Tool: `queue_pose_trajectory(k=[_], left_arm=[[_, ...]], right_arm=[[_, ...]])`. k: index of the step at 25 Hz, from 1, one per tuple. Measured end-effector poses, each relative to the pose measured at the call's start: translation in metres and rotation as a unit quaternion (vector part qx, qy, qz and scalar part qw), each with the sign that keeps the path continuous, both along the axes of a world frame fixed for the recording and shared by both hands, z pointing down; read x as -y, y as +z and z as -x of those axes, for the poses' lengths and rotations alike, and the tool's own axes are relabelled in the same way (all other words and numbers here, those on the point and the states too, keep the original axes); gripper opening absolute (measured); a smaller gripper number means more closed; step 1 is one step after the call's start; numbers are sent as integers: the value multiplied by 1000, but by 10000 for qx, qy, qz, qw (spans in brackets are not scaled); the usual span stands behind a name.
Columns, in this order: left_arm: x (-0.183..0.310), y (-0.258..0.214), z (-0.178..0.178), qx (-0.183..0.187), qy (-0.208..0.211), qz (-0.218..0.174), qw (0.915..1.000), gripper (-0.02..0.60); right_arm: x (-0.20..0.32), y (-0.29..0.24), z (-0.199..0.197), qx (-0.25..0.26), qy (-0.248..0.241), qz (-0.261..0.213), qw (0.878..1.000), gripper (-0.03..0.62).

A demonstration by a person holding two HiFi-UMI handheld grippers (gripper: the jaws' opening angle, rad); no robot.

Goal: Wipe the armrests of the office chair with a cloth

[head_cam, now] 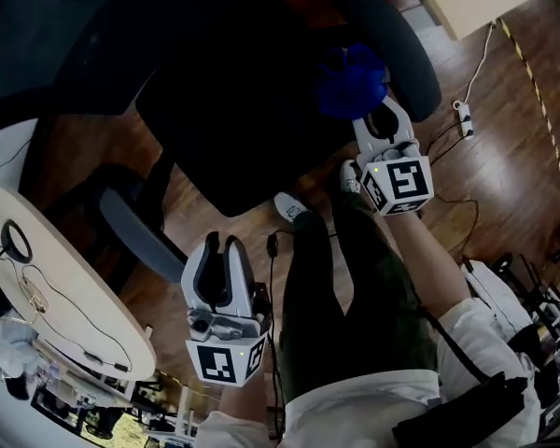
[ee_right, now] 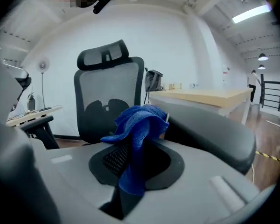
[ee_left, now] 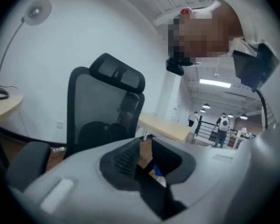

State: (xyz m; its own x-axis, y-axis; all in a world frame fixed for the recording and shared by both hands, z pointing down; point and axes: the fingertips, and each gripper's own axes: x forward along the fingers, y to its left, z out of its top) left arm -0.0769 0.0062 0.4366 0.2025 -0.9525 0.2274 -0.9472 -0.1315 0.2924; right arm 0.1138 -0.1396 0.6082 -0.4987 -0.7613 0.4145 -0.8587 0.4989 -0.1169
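The black office chair's seat (head_cam: 233, 110) fills the upper middle of the head view. Its grey armrests lie at the lower left (head_cam: 140, 230) and the upper right (head_cam: 406, 49). My right gripper (head_cam: 371, 112) is shut on a blue cloth (head_cam: 350, 80), which hangs just left of the right armrest, apart from it. In the right gripper view the cloth (ee_right: 140, 120) bunches over the right gripper (ee_right: 135, 148), with the armrest (ee_right: 210, 129) close on its right. My left gripper (head_cam: 226, 243) hovers beside the left armrest. The left gripper (ee_left: 144, 148) holds nothing; its jaws are almost together.
A cream desk (head_cam: 65, 287) with cables and a lamp base stands at the left. A power strip (head_cam: 464, 119) and cords lie on the wooden floor at the right. My legs and a shoe (head_cam: 289, 205) are below the seat. The mesh backrest (ee_right: 109, 97) rises ahead.
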Motion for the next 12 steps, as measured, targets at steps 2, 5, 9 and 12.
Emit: queue_pose_trajectory(k=[2, 5, 9, 12], left_arm=[[8, 1, -16, -26, 163, 14, 9999, 78], [4, 2, -24, -19, 336, 124, 9994, 78], [-18, 4, -21, 112, 365, 374, 9986, 78], [-32, 3, -7, 152, 120, 445, 9988, 78]], right_arm=[[12, 26, 0, -99, 54, -18, 9999, 69], [36, 77, 8, -177, 114, 99, 9997, 69], [71, 167, 3, -519, 241, 923, 9941, 69], [79, 200, 2, -597, 51, 1350, 9890, 69]])
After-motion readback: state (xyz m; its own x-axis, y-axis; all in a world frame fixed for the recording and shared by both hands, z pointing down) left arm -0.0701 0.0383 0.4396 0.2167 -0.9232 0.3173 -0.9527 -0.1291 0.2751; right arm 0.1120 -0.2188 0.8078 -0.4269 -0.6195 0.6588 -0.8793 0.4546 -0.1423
